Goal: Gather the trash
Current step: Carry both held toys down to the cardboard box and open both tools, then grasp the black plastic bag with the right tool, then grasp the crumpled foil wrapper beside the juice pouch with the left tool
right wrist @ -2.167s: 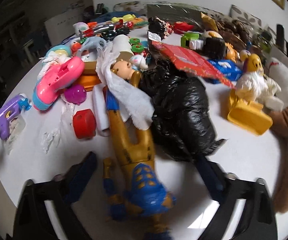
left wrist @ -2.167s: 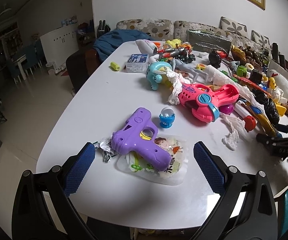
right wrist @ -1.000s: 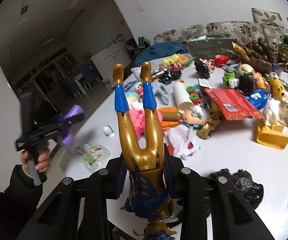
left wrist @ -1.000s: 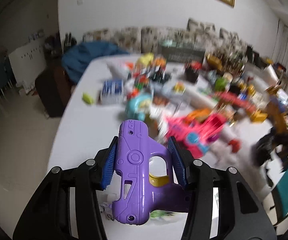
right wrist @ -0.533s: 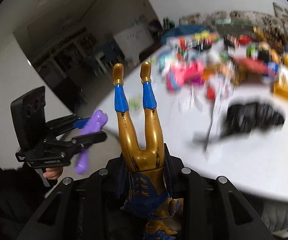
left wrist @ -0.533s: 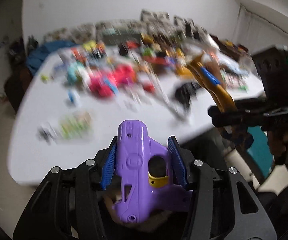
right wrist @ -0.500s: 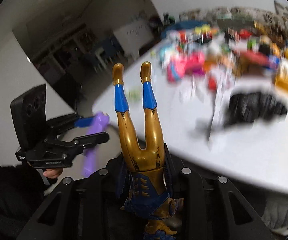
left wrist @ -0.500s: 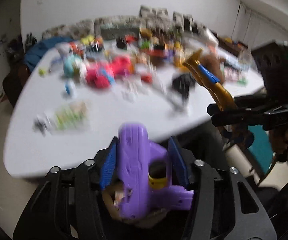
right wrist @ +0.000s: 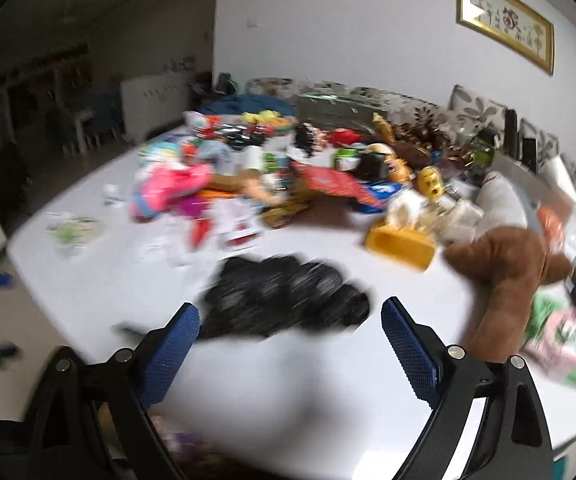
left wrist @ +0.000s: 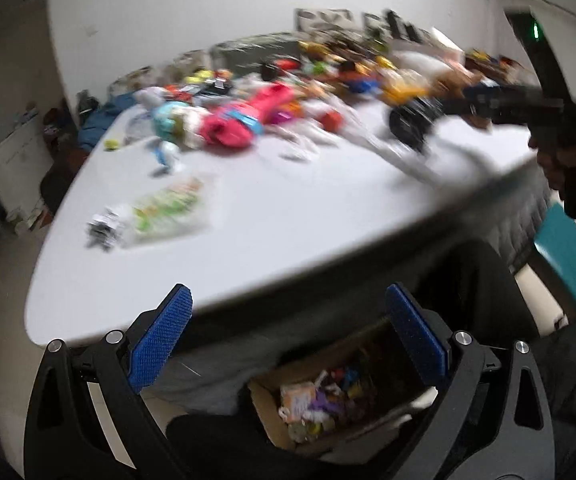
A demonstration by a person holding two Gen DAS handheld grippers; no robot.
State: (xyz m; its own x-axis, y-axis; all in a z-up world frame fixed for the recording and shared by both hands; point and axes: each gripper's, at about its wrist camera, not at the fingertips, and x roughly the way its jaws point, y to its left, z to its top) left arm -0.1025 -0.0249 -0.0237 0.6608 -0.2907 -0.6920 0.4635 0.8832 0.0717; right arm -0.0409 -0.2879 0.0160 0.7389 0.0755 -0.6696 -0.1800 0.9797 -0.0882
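The cardboard box (left wrist: 340, 396) under the table edge already has a few colourful things inside, and both the left gripper (left wrist: 288, 344) and the right gripper (right wrist: 290, 344) stand wide apart with nothing between the pads, so I judge one round of collecting is finished. Much is left on the white table (left wrist: 248, 240): a crumpled black plastic bag (right wrist: 284, 300) just ahead of the right gripper, a clear snack wrapper (left wrist: 168, 208) and a small foil scrap (left wrist: 102, 230) near the left edge. Toys such as the pink toy gun (left wrist: 244, 120) and a brown plush (right wrist: 504, 268) crowd around them, and the blur hides finer detail.
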